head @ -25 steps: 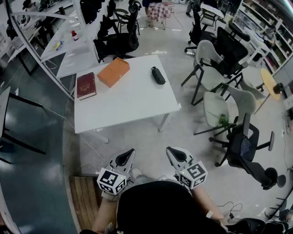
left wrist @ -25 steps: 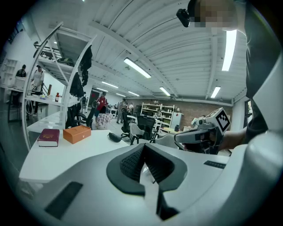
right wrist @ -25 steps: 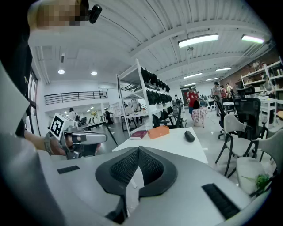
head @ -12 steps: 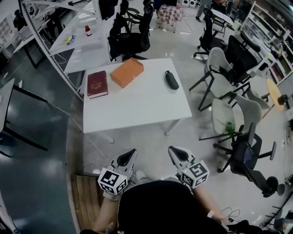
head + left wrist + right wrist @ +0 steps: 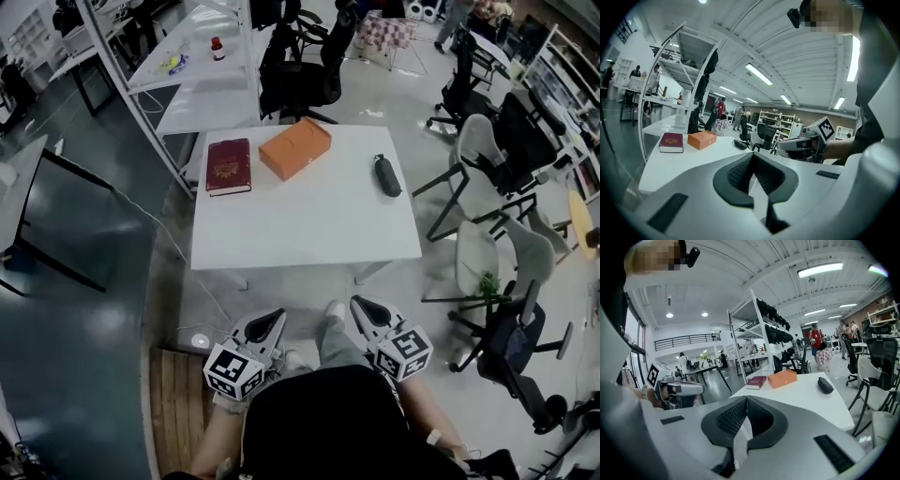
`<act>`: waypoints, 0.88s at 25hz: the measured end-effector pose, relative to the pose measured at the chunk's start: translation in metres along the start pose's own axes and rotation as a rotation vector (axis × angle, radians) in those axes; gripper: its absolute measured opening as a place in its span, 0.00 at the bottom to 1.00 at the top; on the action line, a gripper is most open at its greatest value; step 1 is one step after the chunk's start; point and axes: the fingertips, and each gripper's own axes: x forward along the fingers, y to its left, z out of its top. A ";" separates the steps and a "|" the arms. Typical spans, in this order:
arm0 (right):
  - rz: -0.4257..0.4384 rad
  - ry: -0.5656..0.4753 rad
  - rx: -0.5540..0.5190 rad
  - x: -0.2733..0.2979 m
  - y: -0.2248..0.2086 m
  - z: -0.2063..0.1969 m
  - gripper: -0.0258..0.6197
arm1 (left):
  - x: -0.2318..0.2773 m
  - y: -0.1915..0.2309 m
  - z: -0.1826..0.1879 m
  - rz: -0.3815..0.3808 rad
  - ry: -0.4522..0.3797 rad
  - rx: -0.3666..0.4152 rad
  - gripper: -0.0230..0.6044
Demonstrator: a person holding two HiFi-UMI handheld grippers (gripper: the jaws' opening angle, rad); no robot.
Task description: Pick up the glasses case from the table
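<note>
The black glasses case lies near the right edge of the white table, apart from everything else; it also shows in the left gripper view and the right gripper view. My left gripper and right gripper hang side by side over the floor, short of the table's near edge and far from the case. The jaws of both meet at the tips, with nothing between them.
A dark red book and an orange box lie on the table's far left part. Office chairs crowd the right side, and a black chair stands behind the table. A white shelf frame runs along the left; a wooden platform lies underfoot.
The table has come closer and lower in the head view as the person stepped toward it. Both grippers moved forward with the body and stayed shut.
</note>
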 end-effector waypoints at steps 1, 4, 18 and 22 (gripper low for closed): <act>0.015 0.000 -0.002 0.010 -0.003 0.004 0.08 | 0.003 0.008 0.000 0.019 0.004 -0.010 0.07; 0.063 0.001 -0.017 0.043 -0.016 0.018 0.08 | 0.017 0.034 0.005 0.066 0.014 -0.034 0.07; 0.221 0.030 0.004 0.159 -0.140 0.097 0.08 | 0.155 0.133 0.075 0.239 0.046 -0.055 0.07; 0.208 0.034 0.022 0.177 -0.184 0.106 0.08 | 0.191 0.150 0.083 0.271 0.057 -0.066 0.07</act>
